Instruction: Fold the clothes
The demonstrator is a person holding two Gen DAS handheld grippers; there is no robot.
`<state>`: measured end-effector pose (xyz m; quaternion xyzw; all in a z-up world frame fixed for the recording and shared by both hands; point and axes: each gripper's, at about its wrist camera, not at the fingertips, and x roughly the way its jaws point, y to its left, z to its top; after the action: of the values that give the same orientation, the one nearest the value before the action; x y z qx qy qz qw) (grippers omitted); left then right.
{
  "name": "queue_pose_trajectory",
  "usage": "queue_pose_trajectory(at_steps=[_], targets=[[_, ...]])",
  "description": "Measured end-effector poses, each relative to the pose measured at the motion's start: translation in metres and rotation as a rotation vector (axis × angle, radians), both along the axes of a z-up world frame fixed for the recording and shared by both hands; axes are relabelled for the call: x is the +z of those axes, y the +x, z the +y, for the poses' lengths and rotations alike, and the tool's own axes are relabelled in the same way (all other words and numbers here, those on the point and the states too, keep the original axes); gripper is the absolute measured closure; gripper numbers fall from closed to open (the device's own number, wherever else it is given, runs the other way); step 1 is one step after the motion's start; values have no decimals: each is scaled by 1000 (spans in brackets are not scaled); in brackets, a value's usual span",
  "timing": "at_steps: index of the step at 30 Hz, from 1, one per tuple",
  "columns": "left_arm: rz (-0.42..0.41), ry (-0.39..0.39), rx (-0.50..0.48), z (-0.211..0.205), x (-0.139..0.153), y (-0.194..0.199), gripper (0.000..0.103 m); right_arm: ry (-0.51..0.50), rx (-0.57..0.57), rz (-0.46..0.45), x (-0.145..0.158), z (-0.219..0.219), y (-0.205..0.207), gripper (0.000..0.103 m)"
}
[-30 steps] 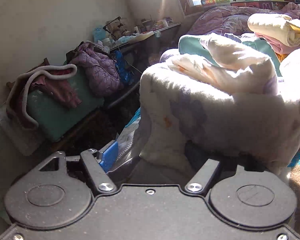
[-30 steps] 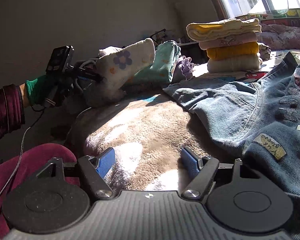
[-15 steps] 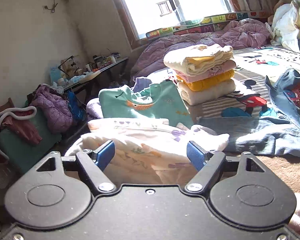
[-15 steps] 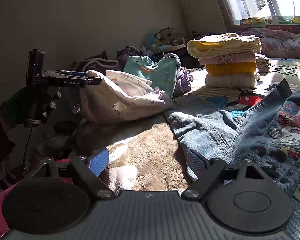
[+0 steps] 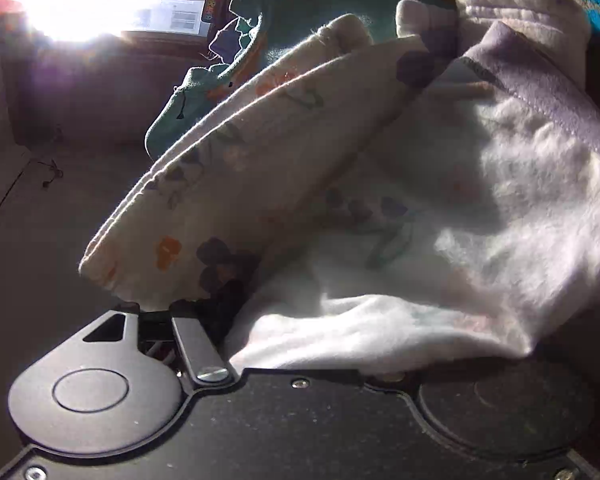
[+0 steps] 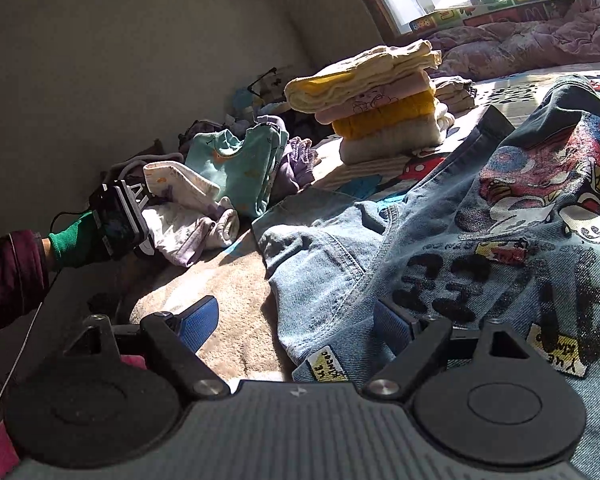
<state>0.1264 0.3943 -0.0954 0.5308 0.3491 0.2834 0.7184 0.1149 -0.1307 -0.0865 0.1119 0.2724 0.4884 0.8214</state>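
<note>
Left tongs are lying buried under the white floral garment, fingertips hidden, so their state cannot be told; a teal top is showing behind. Right tongs are hovering with jaws apart over the denim jacket on the bed, with the garment bunched against the left tongs beside a folded stack.
</note>
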Motion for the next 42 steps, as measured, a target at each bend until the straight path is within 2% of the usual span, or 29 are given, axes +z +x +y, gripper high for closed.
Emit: queue_pose_trajectory(at_steps=[2,3,4,5,6,7,8,9,11,15,17,21,24,28,30,31,32,33,34,35,37,39,41,42], targets=[[-114,37,88,23,2,16,40,-17,2,-9,-1,3,-1,19],[-144,46,125,31,-1,21,42,-25,2,-13,-2,4,-2,19],[-150,16,173,40,-7,26,42,-31,2,-14,-3,5,-2,19],[-90,-1,214,45,-17,30,41,-36,3,-15,-3,5,-2,19],[-9,-10,250,49,-30,32,45,-39,4,-15,-4,6,-2,19],[18,2,256,48,-33,31,49,-36,3,-11,-4,5,-1,19],[23,-3,239,44,-28,26,46,-34,1,-8,-4,5,0,19],[23,-37,214,38,-17,17,35,-30,-2,-5,-3,4,0,19],[22,-116,174,26,5,-6,25,-27,-4,-5,-3,4,0,19],[0,-210,66,-7,46,-52,25,-17,2,-14,0,3,-2,19],[-12,-220,10,-27,64,-68,25,-4,9,-23,4,3,-5,19],[-158,-258,-121,-82,94,-70,26,25,24,-41,10,3,-10,19],[-228,-269,-184,-120,89,-39,30,44,42,-53,13,4,-13,19],[-142,-405,-175,-121,60,36,30,21,52,-55,8,8,-13,19],[-34,-351,-137,-113,25,65,31,13,51,-47,5,8,-9,19],[-5,-290,-137,-104,12,76,31,16,47,-36,3,8,-7,19],[-9,-251,-141,-91,6,84,17,22,41,-22,1,7,-3,19],[-29,-263,-128,-79,7,91,8,28,36,-8,-1,7,0,19],[-60,-315,-90,-65,14,101,5,36,31,7,-2,6,2,19],[-78,-333,-59,-56,18,110,2,41,29,17,-3,5,3,19],[-80,-287,-35,-52,16,121,2,50,26,34,-5,4,6,19],[-94,-300,-20,-50,17,121,3,47,29,36,-5,4,6,19],[-128,-328,-6,-54,20,111,11,46,31,38,-5,5,7,19],[-133,-299,-7,-58,16,103,14,47,32,39,-5,4,7,19]])
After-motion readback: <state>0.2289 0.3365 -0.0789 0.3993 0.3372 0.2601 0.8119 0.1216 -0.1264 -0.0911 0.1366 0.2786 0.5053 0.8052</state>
